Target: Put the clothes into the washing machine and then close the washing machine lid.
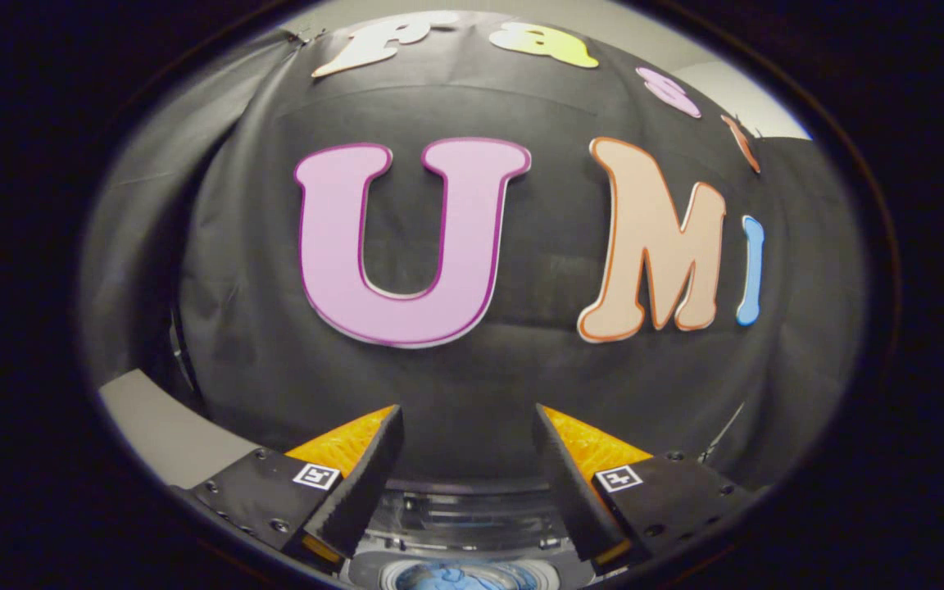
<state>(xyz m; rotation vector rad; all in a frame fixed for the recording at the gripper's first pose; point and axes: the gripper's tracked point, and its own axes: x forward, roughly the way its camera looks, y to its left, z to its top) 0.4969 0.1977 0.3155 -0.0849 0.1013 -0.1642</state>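
Black cloth (pixel 472 385) drapes the booth wall straight ahead of the gripper (pixel 468 426), hanging in soft folds well beyond the fingertips. Off to the left of the fingers, a pale grey surface (pixel 165 430) angles out from under the cloth's lower edge, and a strip of light wall (pixel 734 94) shows above the cloth, up and to the right.

Both fingers (pixel 365 479) stand spread wide, with open space between them and nothing pinched or touched; each carries a small square marker (pixel 316 475) on its base.

Below and between the fingers, close under the tool, sits the washing machine (pixel 464 524). Its clear lid (pixel 472 512) appears raised just behind the opening, reflections running across it, though its exact angle is hard to judge from this low slice of the scene. Nearer still, at the very foot of the fingers, the round drum opening (pixel 406 576) shows a pale rim, and blue clothes (pixel 460 578) lie bunched inside it. The clothes rest apart from both fingers, underneath the gap between them rather than within their grasp. How much of the fabric fills the drum cannot be told from this angle.
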